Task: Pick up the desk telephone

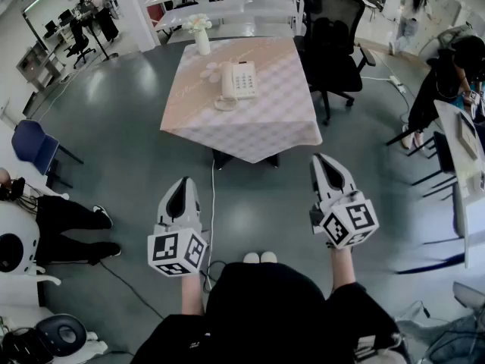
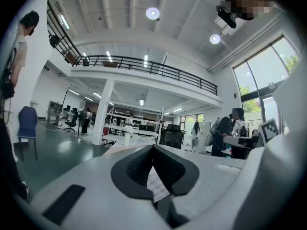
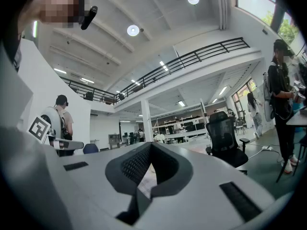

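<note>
A white desk telephone (image 1: pixel 237 81) with its handset on the cradle lies on a small table with a pale checked cloth (image 1: pixel 265 123), well ahead of me in the head view. My left gripper (image 1: pixel 181 189) is held level over the floor, short of the table's near edge, jaws shut with nothing between them. To its right my right gripper (image 1: pixel 327 164) is also level, shut and empty. Both are far from the phone. In the left gripper view (image 2: pixel 152 150) and the right gripper view (image 3: pixel 150 147) the shut jaws hide the phone; only a strip of the cloth shows.
A white vase of flowers (image 1: pixel 199 32) stands at the table's far edge. A black office chair (image 1: pixel 333 29) is behind the table on the right, a blue chair (image 1: pixel 30 144) at the left. A cable (image 1: pixel 213 196) runs across the grey floor. People stand at the right and left.
</note>
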{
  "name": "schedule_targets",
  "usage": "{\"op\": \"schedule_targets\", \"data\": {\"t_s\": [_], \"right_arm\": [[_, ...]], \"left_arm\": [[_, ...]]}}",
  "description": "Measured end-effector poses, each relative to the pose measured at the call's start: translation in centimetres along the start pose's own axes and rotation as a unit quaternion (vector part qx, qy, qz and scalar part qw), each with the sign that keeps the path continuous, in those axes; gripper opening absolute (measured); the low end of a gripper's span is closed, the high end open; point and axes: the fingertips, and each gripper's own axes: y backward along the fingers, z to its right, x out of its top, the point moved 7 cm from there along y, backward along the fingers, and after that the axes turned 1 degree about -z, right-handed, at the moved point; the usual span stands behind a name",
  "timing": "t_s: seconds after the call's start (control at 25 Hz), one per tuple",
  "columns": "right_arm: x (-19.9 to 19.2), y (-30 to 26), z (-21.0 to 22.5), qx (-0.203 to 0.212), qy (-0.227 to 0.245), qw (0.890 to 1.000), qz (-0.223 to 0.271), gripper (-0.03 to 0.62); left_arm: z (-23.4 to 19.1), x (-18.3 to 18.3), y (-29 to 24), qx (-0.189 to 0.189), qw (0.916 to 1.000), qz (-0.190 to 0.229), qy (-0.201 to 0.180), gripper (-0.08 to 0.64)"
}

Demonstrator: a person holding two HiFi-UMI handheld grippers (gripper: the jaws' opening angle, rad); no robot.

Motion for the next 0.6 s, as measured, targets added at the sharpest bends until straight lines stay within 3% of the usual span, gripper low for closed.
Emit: {"op": "schedule_targets", "data": {"t_s": [0.6], "right_arm": [[-0.1, 0.5, 1.9, 0.003, -0.012, 1.0, 0.003, -0.008]], "left_arm": [[2.0, -0.4, -0.1, 0.014, 0.9999, -0.003, -0.002, -0.002]]}}
